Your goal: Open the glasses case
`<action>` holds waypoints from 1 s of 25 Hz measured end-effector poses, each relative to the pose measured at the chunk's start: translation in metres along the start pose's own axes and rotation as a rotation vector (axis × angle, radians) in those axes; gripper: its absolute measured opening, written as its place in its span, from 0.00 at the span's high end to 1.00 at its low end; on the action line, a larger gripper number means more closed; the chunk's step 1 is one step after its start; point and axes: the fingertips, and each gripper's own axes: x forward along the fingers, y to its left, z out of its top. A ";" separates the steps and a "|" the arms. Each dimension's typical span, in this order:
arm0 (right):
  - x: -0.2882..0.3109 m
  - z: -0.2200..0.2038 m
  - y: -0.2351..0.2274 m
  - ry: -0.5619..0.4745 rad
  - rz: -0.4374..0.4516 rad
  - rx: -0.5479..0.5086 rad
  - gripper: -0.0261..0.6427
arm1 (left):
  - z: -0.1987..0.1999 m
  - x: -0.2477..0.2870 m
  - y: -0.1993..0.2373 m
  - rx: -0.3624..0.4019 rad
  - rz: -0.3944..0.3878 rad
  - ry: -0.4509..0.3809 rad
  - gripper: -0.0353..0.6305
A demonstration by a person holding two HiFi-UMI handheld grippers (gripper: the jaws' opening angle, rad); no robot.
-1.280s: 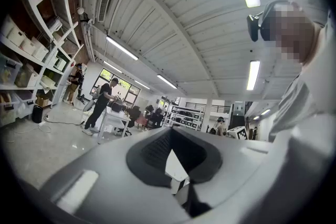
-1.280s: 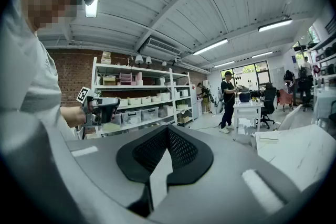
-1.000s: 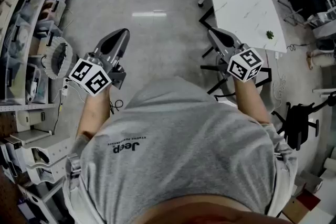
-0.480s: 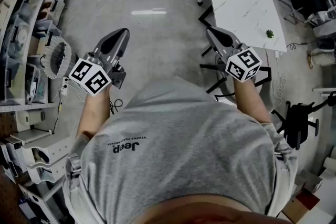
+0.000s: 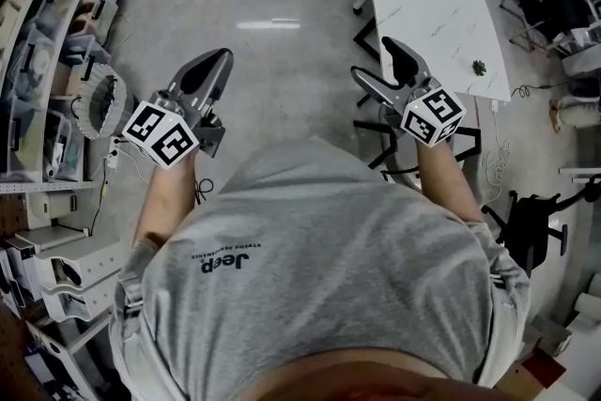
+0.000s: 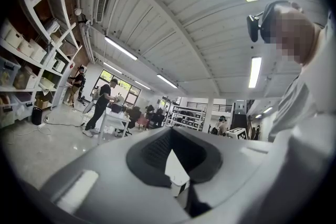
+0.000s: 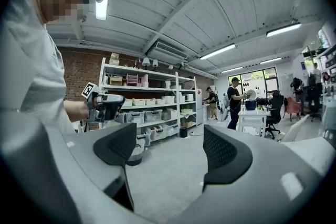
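Though the jaws of your grey right gripper (image 7: 169, 150) have just been opening, nothing between them, and the left gripper (image 6: 174, 159) is closed empty, no glasses case shows near either. It's probably light, stiff, slippery, so pinch its lid edge.

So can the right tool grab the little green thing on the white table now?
Probably not yet. The right tool, jaws just opened with nothing between, hangs short of the white table; the green thing lies near its far side.
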 end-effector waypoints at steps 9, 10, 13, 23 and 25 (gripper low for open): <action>-0.042 -0.013 -0.042 0.011 0.045 -0.012 0.40 | -0.014 0.039 -0.041 -0.005 0.057 -0.002 0.88; -0.045 -0.015 -0.047 0.010 0.045 -0.011 0.40 | -0.017 0.043 -0.044 -0.011 0.059 -0.001 0.88; -0.051 -0.021 -0.063 0.000 0.040 0.013 0.40 | -0.022 0.054 -0.050 -0.025 0.062 0.007 0.88; -0.018 -0.033 -0.083 0.015 0.011 0.038 0.40 | -0.020 0.077 -0.002 -0.042 0.034 0.019 0.88; -0.002 -0.035 -0.091 0.026 -0.011 0.027 0.40 | -0.021 0.087 0.021 -0.054 0.007 0.016 0.88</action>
